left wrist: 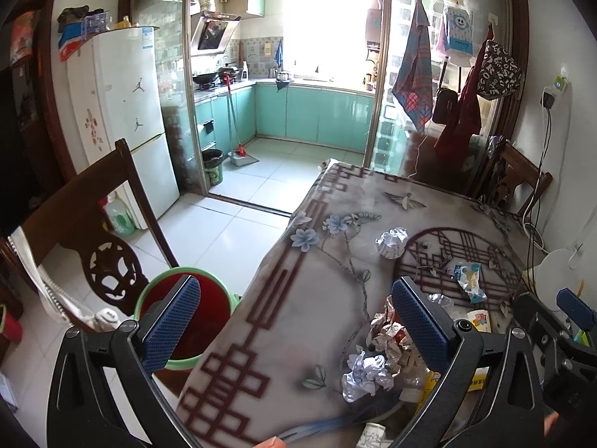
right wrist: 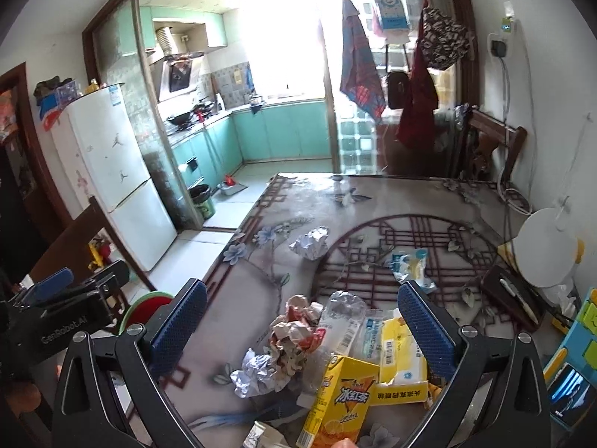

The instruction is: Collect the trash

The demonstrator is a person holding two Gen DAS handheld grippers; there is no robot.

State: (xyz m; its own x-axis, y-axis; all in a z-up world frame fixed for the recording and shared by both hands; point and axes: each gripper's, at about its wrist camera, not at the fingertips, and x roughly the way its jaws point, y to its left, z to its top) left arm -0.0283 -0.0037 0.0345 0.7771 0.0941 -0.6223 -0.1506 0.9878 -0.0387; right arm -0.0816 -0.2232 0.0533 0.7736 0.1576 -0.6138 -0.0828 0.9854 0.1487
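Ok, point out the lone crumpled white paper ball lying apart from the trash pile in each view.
Left wrist: crumpled white paper ball, right of centre, beyond the right pad.
Right wrist: same ball, centre, beyond the pile.
Shared landmark: it lies at the left rim of the dark red round lattice print.

Bright window (left wrist: 328, 15) blowing out the teal kitchen cabinets (left wrist: 313, 115), white fridge (left wrist: 127, 112) left, pale tile floor (left wrist: 231, 224), dark wooden chair (left wrist: 97, 231).

"GenRobot.AI" on the left gripper (right wrist: 56, 291); "冰红茶" on the yellow carton (right wrist: 341, 399).
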